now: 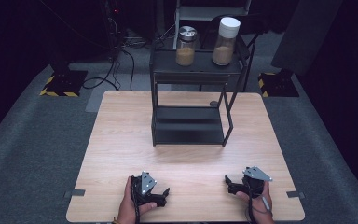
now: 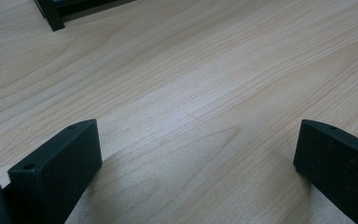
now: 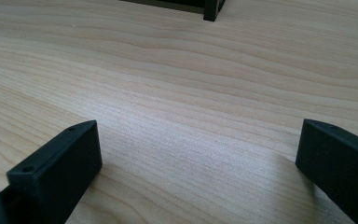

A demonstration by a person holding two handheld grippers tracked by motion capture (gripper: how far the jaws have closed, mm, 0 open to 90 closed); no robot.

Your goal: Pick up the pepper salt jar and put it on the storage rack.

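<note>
The table [image 1: 121, 154], a light wood-grain top, takes up the middle of the high view, on grey floor covering [image 1: 23, 154] with dark surroundings beyond. A black two-tier rack [image 1: 189, 123] stands on the table at its 12 o'clock side; its lower shelf is bare, and its upper shelf carries two jars side by side, apart from each other. The white-lidded jar [image 1: 225, 41] stands upright at the 1 o'clock end of the upper shelf, part filled with a tan granular content; the metal-lidded jar [image 1: 186, 45] stands upright at the 11 o'clock end, with similar content. Black cables [image 1: 116, 70] lie on the floor at 11 o'clock from the table. The left hand-held gripper [image 1: 166, 192] rests low over the table at 7 o'clock, held by the left hand [image 1: 131, 205]; in the left gripper view its jaws stand wide apart with bare wood between them, and a foot of the rack shows at the top left. The right hand-held gripper [image 1: 226, 179] sits at 5 o'clock in the right hand [image 1: 256, 200], jaws likewise wide apart over bare wood. Both grippers are well apart from the rack and jars; open table surface lies between, with no obstruction on it.
</note>
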